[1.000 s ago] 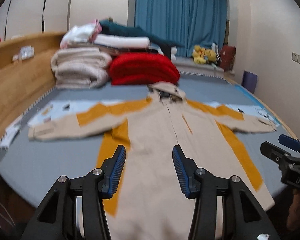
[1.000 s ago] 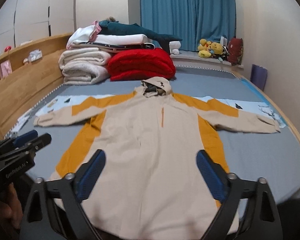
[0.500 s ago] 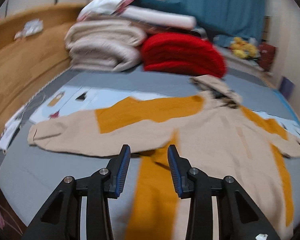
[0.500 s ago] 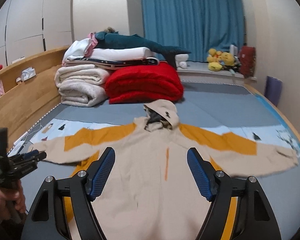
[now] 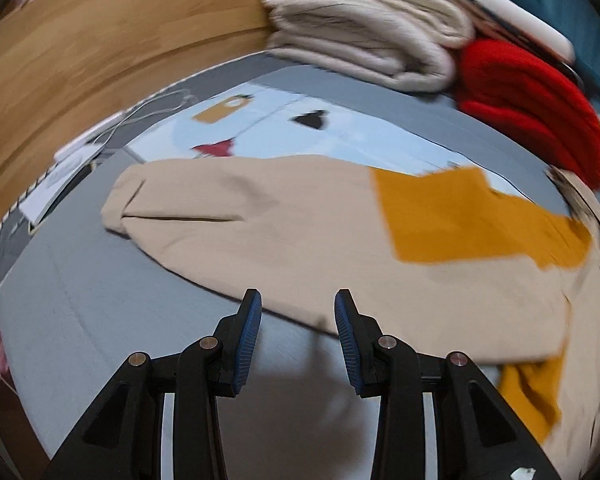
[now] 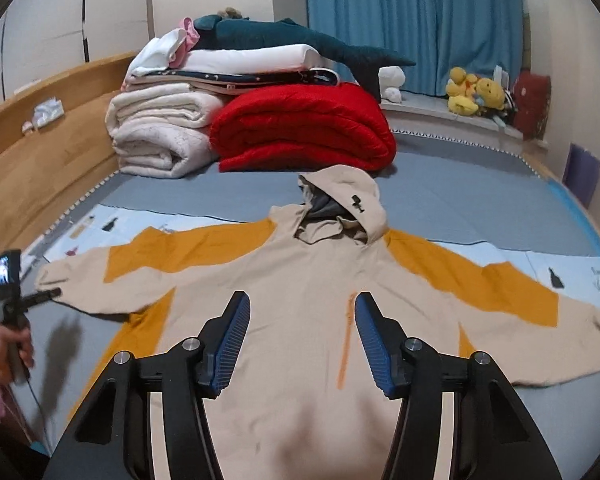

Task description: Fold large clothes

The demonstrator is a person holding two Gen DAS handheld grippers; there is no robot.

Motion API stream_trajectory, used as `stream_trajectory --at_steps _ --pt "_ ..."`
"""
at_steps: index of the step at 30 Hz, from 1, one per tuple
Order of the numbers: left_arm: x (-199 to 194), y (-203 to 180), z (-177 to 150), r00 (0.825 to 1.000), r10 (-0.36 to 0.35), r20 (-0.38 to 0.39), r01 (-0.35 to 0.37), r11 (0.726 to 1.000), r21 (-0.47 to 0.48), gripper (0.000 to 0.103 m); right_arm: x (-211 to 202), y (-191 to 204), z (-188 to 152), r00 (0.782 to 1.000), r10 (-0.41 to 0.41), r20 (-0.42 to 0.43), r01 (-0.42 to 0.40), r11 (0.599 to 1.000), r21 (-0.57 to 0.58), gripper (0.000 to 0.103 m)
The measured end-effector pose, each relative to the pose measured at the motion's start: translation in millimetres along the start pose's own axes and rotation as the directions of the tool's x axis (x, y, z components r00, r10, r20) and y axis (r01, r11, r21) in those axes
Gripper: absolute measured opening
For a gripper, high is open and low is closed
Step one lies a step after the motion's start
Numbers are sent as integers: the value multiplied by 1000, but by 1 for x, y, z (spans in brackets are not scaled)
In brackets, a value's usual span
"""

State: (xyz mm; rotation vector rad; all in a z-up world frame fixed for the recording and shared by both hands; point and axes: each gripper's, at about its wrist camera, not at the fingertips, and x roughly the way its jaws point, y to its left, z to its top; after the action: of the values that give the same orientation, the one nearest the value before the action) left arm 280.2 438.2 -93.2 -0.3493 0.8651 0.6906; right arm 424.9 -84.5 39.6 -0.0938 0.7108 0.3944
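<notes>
We see a big coat [image 6: 300,320] lying flat on the bed [image 6: 460,208], front up, with both sleeves spread wide and the hood at the top. No part of it is folded yet, so we think the job is only starting and all the folds are left to do. Our left gripper [image 5: 298,304] hangs just over the near edge of the left sleeve [image 5: 260,220]. Its jaws are partly open and hold nothing. Our right gripper [image 6: 300,308] hangs over the middle of the coat. Its jaws are closing, but no cloth is pinched between them. At the back of the bed sit rolled blankets [image 6: 160,136] and a red quilt [image 6: 300,132]. We guess the left sleeve gets folded in first.
</notes>
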Motion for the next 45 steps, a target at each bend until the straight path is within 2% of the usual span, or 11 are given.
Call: stream_trajectory --at_steps 3,8,18,22,27,30,35,37,39,42,45 --pt "25 25 8 1000 22 -20 -24 995 -93 37 13 -3 -4 999 17 -41 -17 1000 3 56" --pt "62 70 13 996 44 -76 -62 964 -260 39 31 -11 -16 992 12 -124 -10 1000 24 56" --pt "93 134 14 995 3 -104 -56 858 -511 42 70 -10 -37 963 -47 -266 54 998 18 56" --pt "95 126 20 996 22 -92 -64 873 -483 41 77 -10 -45 950 -78 -302 86 996 12 56" --pt "94 116 24 997 21 -76 -54 876 -479 7 79 -14 -48 942 -78 -325 94 995 33 56" --pt "86 106 30 998 31 -52 -51 885 -463 2 78 -14 -49 942 -81 -324 96 995 31 56" --pt "45 52 57 998 -11 64 33 933 -358 0 75 -17 -48 942 -77 -327 93 995 33 56" --pt "23 15 66 992 -72 107 101 950 -295 0 74 -18 -48 943 -78 -322 94 995 34 55" --pt "-4 -33 69 976 -163 142 191 958 -213 0 70 -19 -47 945 -79 -317 94 995 35 47" --pt "-52 -122 58 929 -334 157 343 939 -28 0 64 -24 -47 946 -73 -317 92 995 46 36" --pt "-96 -202 29 860 -499 106 487 865 119 0 57 -30 -48 946 -64 -318 91 993 74 32"
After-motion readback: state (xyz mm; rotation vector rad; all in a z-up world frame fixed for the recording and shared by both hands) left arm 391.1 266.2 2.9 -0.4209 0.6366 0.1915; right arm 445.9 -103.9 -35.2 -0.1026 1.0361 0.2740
